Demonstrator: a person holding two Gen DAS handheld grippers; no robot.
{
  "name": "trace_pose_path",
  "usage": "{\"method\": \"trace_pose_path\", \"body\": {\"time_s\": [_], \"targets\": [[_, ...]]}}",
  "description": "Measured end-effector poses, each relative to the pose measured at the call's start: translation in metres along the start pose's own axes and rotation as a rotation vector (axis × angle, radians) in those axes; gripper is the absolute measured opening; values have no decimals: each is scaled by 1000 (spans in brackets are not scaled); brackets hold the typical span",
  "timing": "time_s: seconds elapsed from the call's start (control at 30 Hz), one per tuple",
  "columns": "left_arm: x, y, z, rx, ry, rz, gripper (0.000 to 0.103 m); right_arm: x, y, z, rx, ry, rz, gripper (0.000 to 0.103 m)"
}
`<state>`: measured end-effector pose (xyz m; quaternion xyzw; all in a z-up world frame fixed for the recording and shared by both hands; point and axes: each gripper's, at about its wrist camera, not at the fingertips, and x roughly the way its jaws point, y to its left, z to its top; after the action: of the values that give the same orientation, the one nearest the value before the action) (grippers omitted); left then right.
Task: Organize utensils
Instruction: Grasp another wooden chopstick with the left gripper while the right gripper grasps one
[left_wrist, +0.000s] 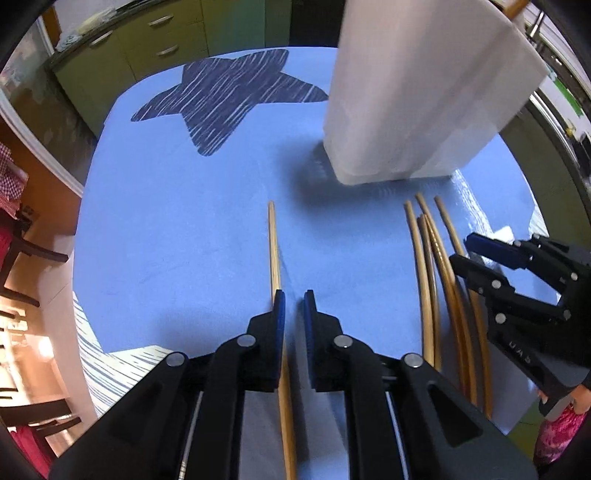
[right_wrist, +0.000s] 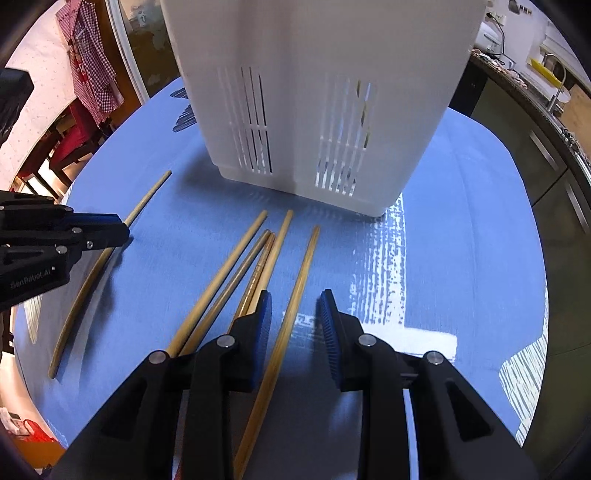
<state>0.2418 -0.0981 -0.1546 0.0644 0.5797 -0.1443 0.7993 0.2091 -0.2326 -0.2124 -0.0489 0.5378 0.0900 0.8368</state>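
Note:
A single wooden chopstick (left_wrist: 273, 240) lies on the blue cloth and runs under my left gripper (left_wrist: 294, 295), close along its left pad. The jaws are almost together and grip nothing. From the right wrist view, the left gripper (right_wrist: 125, 232) hovers right at that lone chopstick (right_wrist: 147, 199). Several more chopsticks (right_wrist: 236, 266) lie side by side in front of a tall white slotted utensil holder (right_wrist: 314, 55). My right gripper (right_wrist: 295, 295) is open over them, straddling the rightmost chopstick (right_wrist: 303, 266) without touching it. The left wrist view also shows the right gripper (left_wrist: 460, 250), the bundle (left_wrist: 432, 258) and the holder (left_wrist: 406, 92).
The blue tablecloth (left_wrist: 177, 221) carries a dark star print (left_wrist: 229, 96) and pale striped patches (right_wrist: 384, 266). Green cabinets (left_wrist: 155, 37) stand beyond the table's far edge. Dark chairs (left_wrist: 22, 258) are at the left, and a kitchen counter (right_wrist: 535, 110) at the right.

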Motion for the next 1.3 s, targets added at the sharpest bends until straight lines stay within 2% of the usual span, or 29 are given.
{"method": "trace_pose_path", "body": {"time_s": [0.1,0.13,0.2,0.33,0.43,0.47,0.5,0.7,0.8,0.83,0.87,0.9,1.0,1.1,1.3], "targets": [[-5,1,-1,-3,-22,5,13,-1,-2,-1,4,-5,7,27],[-6,1,-2,-5,-23,6,21,-1,-3,-1,5,-4,9,27],[-6,3,-1,-6,-25,15,28,-2,-3,-2,5,-4,9,27],[4,2,-1,8,19,18,28,-3,-5,-4,6,-2,7,28],[9,-1,1,36,27,44,24,-3,-6,-3,16,1,13,29],[9,-1,1,42,27,46,19,-3,-7,-3,19,2,15,29],[9,-2,2,49,28,40,7,-2,-7,-2,21,4,16,29],[7,-3,2,58,34,26,6,0,-6,2,29,16,13,31],[-2,1,2,48,-1,22,6,1,-6,2,28,20,17,31],[-6,3,2,47,-17,22,6,1,-6,2,27,21,20,29],[-11,4,2,47,-30,23,6,1,-6,2,28,23,30,15],[-18,5,2,46,-50,26,6,1,-7,3,35,24,34,10],[-32,8,1,49,-80,27,6,0,-10,1,57,16,63,7],[-46,9,-3,52,-107,21,6,-12,-13,-4,65,-16,92,7],[-82,9,-10,61,-187,4,6,-72,-25,-12,76,-160,116,7]]}}
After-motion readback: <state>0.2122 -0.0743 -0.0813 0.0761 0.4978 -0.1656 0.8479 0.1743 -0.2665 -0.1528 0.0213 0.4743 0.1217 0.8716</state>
